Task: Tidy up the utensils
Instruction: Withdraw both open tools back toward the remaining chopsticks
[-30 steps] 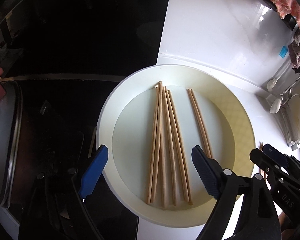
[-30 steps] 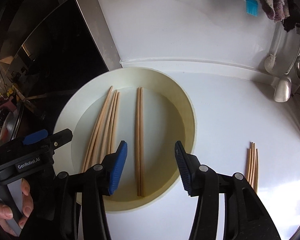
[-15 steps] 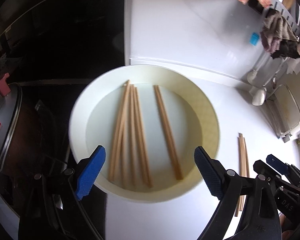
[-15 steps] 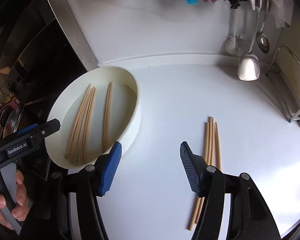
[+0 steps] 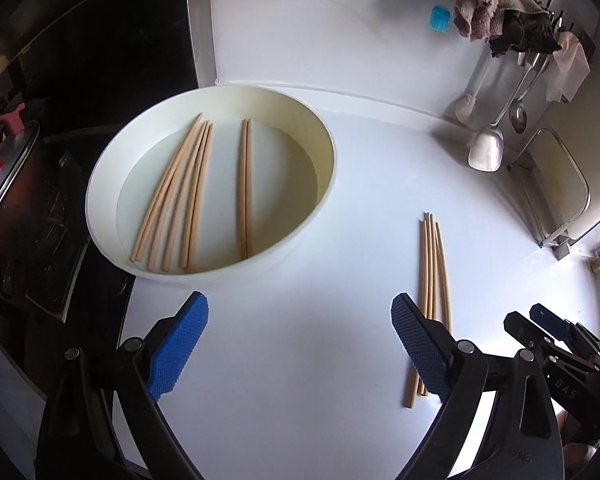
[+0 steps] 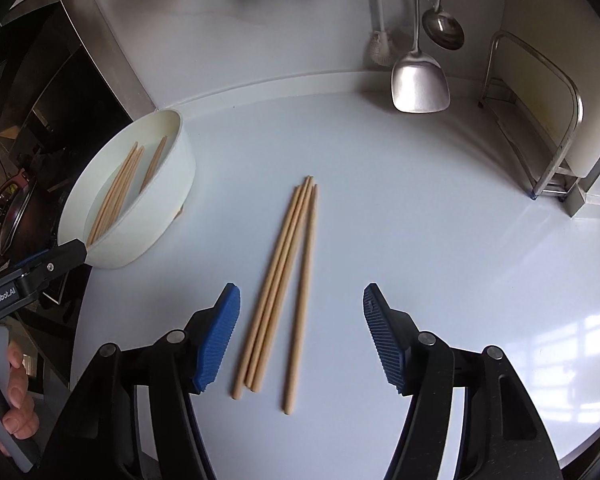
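A: Where did the loose chopsticks [image 6: 284,288] lie?
B: On the white counter [image 6: 420,240], framed by the right gripper [image 6: 300,336] — fingers moderately spread, just widened, holding nothing; six more lay in the basin [image 5: 300,232].
A: And the left gripper [image 5: 300,344]?
B: Wide, empty. Centring before closing seemed wise — "GenRobot.AI" was legible.

Home kitchen.
White counter [image 6: 440,240], spatula [image 6: 419,84] and ladle [image 6: 443,29] hanging on wall, pot [image 5: 8,172] on stove, dishcloths [image 5: 488,16].
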`<state>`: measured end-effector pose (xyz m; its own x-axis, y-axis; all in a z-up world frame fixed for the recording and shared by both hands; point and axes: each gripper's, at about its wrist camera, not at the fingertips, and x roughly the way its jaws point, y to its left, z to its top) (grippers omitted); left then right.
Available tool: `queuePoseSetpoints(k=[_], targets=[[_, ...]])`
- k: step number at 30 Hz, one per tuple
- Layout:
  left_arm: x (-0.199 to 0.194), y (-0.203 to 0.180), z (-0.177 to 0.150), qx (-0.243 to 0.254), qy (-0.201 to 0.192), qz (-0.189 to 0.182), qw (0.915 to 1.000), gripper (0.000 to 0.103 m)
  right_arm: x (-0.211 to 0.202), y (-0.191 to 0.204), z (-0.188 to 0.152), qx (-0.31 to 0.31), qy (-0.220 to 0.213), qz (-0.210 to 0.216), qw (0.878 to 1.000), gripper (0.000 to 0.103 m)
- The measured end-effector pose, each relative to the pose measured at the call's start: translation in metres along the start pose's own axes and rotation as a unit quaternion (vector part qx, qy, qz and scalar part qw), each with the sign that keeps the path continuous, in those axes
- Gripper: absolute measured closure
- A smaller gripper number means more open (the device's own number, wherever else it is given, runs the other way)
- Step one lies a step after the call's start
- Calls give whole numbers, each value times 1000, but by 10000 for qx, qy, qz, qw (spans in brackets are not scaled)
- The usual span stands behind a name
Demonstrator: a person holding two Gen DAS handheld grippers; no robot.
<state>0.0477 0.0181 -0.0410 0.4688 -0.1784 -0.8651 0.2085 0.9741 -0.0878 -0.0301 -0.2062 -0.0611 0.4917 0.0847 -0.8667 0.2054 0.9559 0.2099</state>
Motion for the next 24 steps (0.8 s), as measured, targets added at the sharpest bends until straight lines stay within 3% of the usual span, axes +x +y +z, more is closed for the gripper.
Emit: queuePoseSetpoints(k=[6, 14, 24], targets=[[4, -28, -16, 287, 42, -8, 9996, 12, 15, -17, -7, 92, -50, 40, 9999, 41], [44, -46, -37, 928, -68, 82, 9956, 11, 52, -26, -19, 413, -114, 20, 9991, 41], [68, -52, -31, 1008, -221, -86, 9946, 11, 74, -12, -22, 48, -191, -315, 9993, 41]])
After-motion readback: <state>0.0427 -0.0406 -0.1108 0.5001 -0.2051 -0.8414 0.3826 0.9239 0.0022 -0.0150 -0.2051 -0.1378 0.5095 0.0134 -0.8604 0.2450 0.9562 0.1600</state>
